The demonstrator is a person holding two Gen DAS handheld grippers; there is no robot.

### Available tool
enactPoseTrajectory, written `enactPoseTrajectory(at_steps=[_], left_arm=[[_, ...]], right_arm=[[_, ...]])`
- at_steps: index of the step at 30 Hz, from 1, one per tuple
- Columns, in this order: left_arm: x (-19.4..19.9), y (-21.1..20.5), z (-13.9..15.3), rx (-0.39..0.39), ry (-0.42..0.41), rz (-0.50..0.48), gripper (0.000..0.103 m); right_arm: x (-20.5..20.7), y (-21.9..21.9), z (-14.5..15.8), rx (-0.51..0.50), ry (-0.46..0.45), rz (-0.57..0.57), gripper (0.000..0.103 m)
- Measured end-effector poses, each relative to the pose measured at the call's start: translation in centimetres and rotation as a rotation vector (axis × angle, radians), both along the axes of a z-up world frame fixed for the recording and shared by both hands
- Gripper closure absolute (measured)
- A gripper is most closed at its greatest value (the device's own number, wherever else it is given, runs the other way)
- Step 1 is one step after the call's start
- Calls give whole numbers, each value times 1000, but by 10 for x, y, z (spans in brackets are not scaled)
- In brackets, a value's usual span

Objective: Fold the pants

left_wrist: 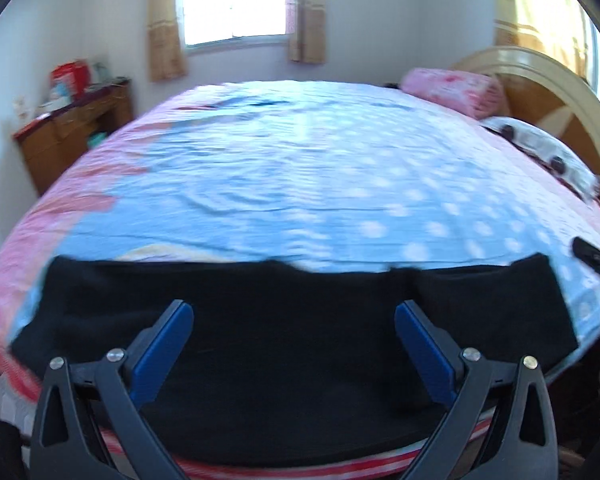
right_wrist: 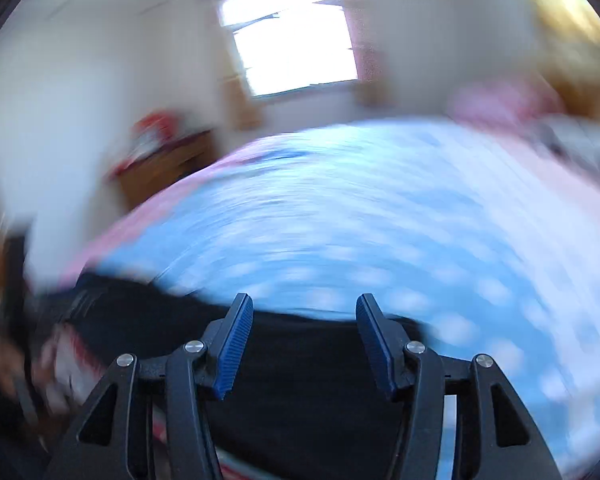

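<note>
Black pants (left_wrist: 292, 344) lie flat across the near edge of the bed, spread from left to right. My left gripper (left_wrist: 294, 312) is open wide and empty, hovering over the middle of the pants. In the blurred right wrist view the pants (right_wrist: 300, 380) lie under my right gripper (right_wrist: 304, 304), which is open and empty above their far edge. A dark part of the right gripper (left_wrist: 596, 258) shows at the right edge of the left wrist view.
The bed (left_wrist: 300, 168) has a blue dotted sheet with pink borders. A pink folded blanket (left_wrist: 456, 88) and a pillow (left_wrist: 548, 152) lie by the wooden headboard (left_wrist: 560, 92). A wooden cabinet (left_wrist: 72, 124) stands at the far left under a window (left_wrist: 232, 0).
</note>
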State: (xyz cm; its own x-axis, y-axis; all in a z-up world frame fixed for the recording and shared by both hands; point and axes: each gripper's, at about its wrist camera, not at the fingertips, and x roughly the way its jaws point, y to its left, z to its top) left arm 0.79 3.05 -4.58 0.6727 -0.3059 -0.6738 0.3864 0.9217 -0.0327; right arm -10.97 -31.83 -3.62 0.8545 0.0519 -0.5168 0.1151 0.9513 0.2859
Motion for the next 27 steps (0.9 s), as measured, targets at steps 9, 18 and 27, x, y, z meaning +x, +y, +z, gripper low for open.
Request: enactPoseTrajectory(at_steps=[9,18,27], left_arm=[[18,-46,-40,-52,234,-45,0],[11,-60,-60,-47,295,-55,7],[7,-47,-53,-107,234,-42,87]], right_arm=[[23,-58,-64,300,152,-45,48],[40,-32,-70,179,174,4,81],[24,18,-35,-197,14,49,88]])
